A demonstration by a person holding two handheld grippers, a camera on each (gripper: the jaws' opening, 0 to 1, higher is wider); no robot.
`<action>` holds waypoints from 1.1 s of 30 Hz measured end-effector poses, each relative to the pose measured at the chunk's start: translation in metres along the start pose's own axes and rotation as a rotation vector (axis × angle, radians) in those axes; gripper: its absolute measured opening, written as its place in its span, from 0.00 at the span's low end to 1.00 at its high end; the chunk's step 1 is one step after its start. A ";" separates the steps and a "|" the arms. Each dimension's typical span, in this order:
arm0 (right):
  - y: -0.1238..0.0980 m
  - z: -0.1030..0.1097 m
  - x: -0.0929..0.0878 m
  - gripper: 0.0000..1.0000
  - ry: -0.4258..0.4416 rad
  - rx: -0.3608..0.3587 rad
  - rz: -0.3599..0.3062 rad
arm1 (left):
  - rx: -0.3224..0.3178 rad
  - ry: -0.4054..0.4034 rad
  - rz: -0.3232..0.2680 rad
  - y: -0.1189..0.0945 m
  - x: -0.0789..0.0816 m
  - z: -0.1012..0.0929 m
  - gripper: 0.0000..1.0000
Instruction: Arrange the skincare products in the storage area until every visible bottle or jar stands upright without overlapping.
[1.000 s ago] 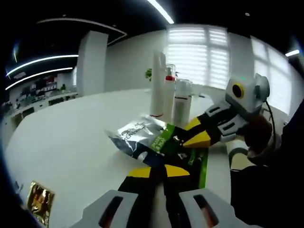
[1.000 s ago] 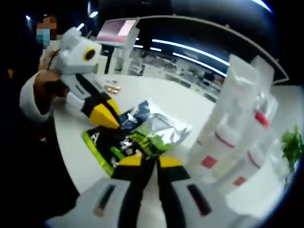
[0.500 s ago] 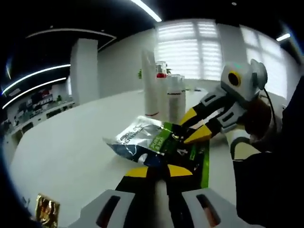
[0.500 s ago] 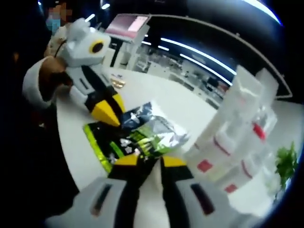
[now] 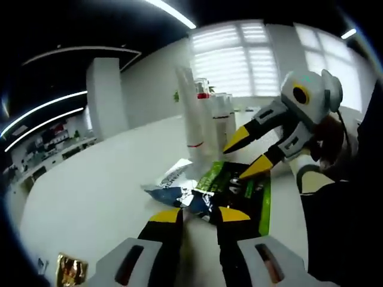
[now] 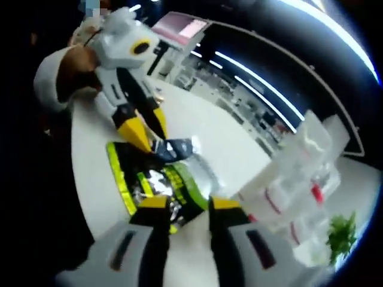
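Just ahead of the left gripper (image 5: 198,215), whose yellow-tipped jaws stand slightly apart with nothing clearly between them, a silver and dark blue sachet (image 5: 173,186) lies flat on the white table (image 5: 90,197), its near edge right at the jaw tips. Partly under it, and a little to that gripper's right, lies a black and green packet (image 5: 245,190), also flat. The right gripper (image 5: 249,154) hangs over this packet with its jaws wide apart, one tip low by the packet's surface and the other raised; whether it touches is not clear. In the right gripper view the same jaws (image 6: 187,203) rise parted at the packet's (image 6: 146,182) near edge, the sachet (image 6: 179,149) sits further on, and the left gripper's (image 6: 142,128) tips reach down to the sachet from the far side. The two pouches seem to be approached from opposite ends because they overlap, so they probably need separating. Beyond them, further from both grippers, a cluster of tall white bottles and tubes (image 5: 206,128) with red bands stands upright and close together, seemingly already in order; these bottles (image 6: 293,185) are blurred in the right gripper view.
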State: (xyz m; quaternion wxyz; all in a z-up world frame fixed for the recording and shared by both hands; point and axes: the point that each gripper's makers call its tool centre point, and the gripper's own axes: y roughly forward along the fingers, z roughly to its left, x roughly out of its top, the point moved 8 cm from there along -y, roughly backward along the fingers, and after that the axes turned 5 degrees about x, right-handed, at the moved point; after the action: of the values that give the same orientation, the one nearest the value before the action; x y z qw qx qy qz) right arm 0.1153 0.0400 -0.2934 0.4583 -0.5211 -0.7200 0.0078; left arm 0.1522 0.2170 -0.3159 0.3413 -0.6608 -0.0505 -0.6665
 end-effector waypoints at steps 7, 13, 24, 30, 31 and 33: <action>0.008 0.010 -0.001 0.00 -0.041 0.069 -0.025 | -0.012 0.004 -0.007 -0.002 -0.001 0.003 0.23; 0.009 0.006 -0.006 0.00 -0.018 0.078 -0.067 | -0.033 -0.086 -0.066 -0.007 0.003 0.007 0.21; 0.006 0.007 -0.009 0.00 0.049 0.105 -0.096 | 0.001 -0.183 -0.127 0.002 0.009 0.000 0.12; 0.003 0.008 -0.010 0.00 0.096 0.125 -0.106 | 0.061 -0.138 -0.041 0.006 0.002 -0.001 0.09; 0.003 0.008 -0.010 0.00 0.100 0.127 -0.107 | 0.066 -0.131 -0.034 0.005 0.001 0.000 0.08; 0.003 0.008 -0.010 0.00 0.106 0.129 -0.114 | 0.076 -0.105 -0.013 0.006 0.000 -0.001 0.08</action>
State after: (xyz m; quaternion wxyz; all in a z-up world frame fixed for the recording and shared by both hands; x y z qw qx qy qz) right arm 0.1123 0.0375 -0.3064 0.5283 -0.4483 -0.7210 0.0006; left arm 0.1543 0.2118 -0.3186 0.3587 -0.6812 -0.0978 -0.6306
